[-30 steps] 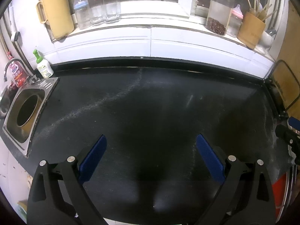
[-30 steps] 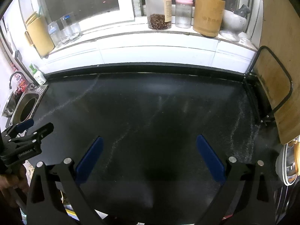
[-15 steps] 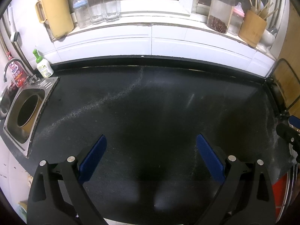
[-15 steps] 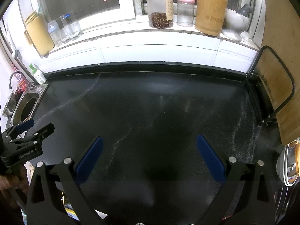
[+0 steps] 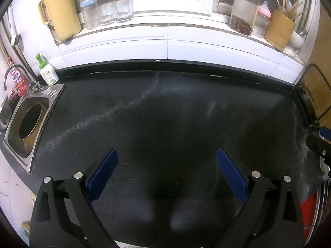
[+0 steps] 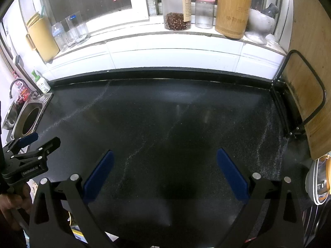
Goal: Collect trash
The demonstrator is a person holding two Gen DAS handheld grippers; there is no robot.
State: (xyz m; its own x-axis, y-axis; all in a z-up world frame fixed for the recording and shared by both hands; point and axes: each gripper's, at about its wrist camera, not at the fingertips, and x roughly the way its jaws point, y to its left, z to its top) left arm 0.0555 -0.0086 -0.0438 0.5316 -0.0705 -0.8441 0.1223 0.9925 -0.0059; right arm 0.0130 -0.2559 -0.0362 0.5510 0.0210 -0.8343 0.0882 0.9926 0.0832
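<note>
Compared with the earlier frames, both views sat slightly closer to the black countertop (image 5: pixel 165 113). The left gripper (image 5: pixel 167 165) and right gripper (image 6: pixel 165 165) were both spread, grasping nothing. No trash was visible. The windowsill (image 6: pixel 165 39) carried two baby bottles and one jar.

Dim indoor light from overhead, dark night outside the window (image 6: pixel 86 2). The black table (image 5: pixel 165 113) throws back soft pale glare patches at centre and near edge, with broad shadows between. White tiles (image 5: pixel 165 39) glow bright. Heavy fisheye bending, black corners; focus stays sharp throughout.
</note>
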